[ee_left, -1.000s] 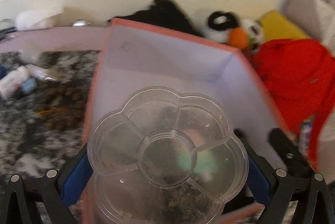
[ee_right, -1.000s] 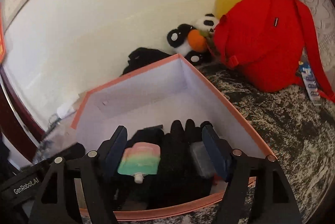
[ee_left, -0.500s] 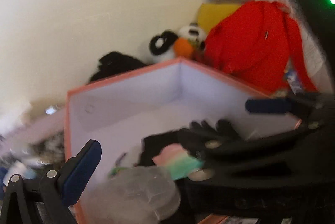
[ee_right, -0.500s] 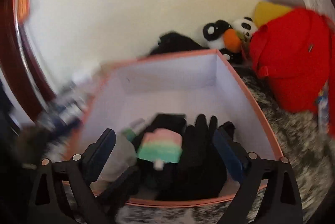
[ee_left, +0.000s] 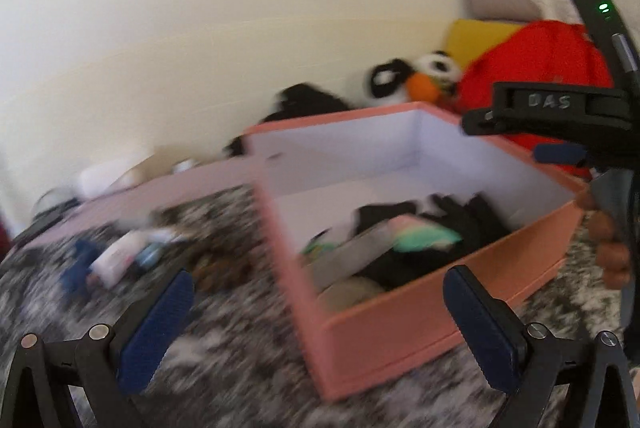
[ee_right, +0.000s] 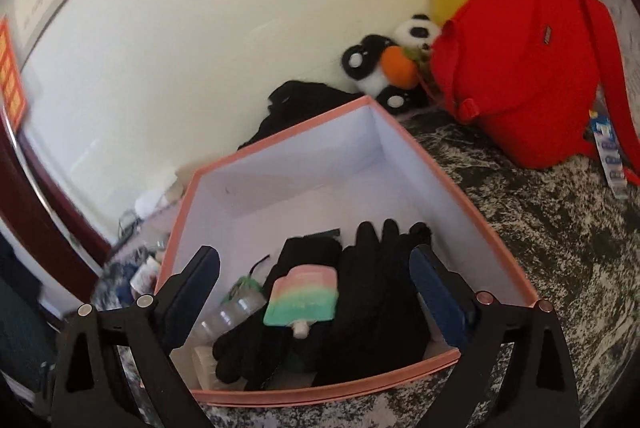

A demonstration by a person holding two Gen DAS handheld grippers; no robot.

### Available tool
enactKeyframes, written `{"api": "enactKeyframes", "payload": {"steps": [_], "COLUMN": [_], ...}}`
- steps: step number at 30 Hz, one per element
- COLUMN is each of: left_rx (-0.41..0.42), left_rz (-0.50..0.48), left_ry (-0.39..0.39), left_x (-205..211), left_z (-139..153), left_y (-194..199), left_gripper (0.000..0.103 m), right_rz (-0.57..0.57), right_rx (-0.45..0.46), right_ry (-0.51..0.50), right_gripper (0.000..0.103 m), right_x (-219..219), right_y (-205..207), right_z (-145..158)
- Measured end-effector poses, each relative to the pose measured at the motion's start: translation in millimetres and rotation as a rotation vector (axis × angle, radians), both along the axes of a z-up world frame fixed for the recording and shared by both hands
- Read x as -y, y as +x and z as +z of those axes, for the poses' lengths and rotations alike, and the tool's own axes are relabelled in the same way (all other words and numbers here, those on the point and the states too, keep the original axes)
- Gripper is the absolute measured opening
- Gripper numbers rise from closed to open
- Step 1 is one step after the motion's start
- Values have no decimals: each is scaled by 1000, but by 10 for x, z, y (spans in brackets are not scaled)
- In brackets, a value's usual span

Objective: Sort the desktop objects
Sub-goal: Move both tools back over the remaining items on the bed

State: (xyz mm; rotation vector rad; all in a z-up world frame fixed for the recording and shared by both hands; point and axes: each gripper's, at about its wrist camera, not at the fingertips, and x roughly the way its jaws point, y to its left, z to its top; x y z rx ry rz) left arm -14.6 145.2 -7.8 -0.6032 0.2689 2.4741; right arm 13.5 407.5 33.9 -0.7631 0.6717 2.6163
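A pink box (ee_left: 400, 324) with a white inside stands on the marbled surface; it also shows in the right wrist view (ee_right: 440, 184). In it lie black gloves (ee_right: 380, 284), a pastel rainbow pouch (ee_right: 304, 298) and the clear flower-shaped tray (ee_left: 352, 256), tilted against the left wall. My left gripper (ee_left: 320, 332) is open and empty, low in front of the box's near corner. My right gripper (ee_right: 316, 300) is open and empty above the box's front; it also appears at the right of the left wrist view (ee_left: 560, 132).
Small bottles and loose items (ee_left: 116, 256) lie left of the box. A red backpack (ee_right: 524, 76), a panda plush (ee_right: 392, 64) and black cloth (ee_right: 296, 104) sit by the wall. A packet (ee_right: 608, 152) lies right of the backpack.
The clear tray left my left gripper and now lies in the box. The left gripper opened and drew back to the left. The right gripper stayed over the box.
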Motion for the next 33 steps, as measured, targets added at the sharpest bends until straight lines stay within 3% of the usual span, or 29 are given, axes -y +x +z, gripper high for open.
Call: {"api": "enactKeyframes", "payload": {"steps": [5,7,14,16,18,21,25,29,33], "left_rx": [71,97,185,227,259,268,231,193,196], "left_rz": [141,205,423,491,539,554,527,438,399], "left_ry": [92,84,78,77,108,161,151,104,8], "left_x": [571,764,1442,1629,1793,1940,1955,1868,1795], "left_z": [-96,-143,-349,-419,-453,-417,-366,-427,-621], "left_y": [-105,-197,-469,-545,-576,-589,-633,-954,-1557], "left_gripper": [103,103,103,103,103,103,103,103,103], "right_rz": [119,171,521,599,598,591,549,482,456], "right_rx": [-11,-39,-218,-230,-234,-133,118,264,302], "right_ry": [90,105,-39,-35,42,161,219,187,206], "right_gripper": [98,98,98,97,96,76,57,55,56], "right_x": [511,694,1433,1676,1893,2206,2404,2310,2239], "right_y": [-124,-133,-171,-284,-409,-808,-1710,-2302,-2533], "right_z": [66,89,145,107,62,-107,-535,-925,-1207]}}
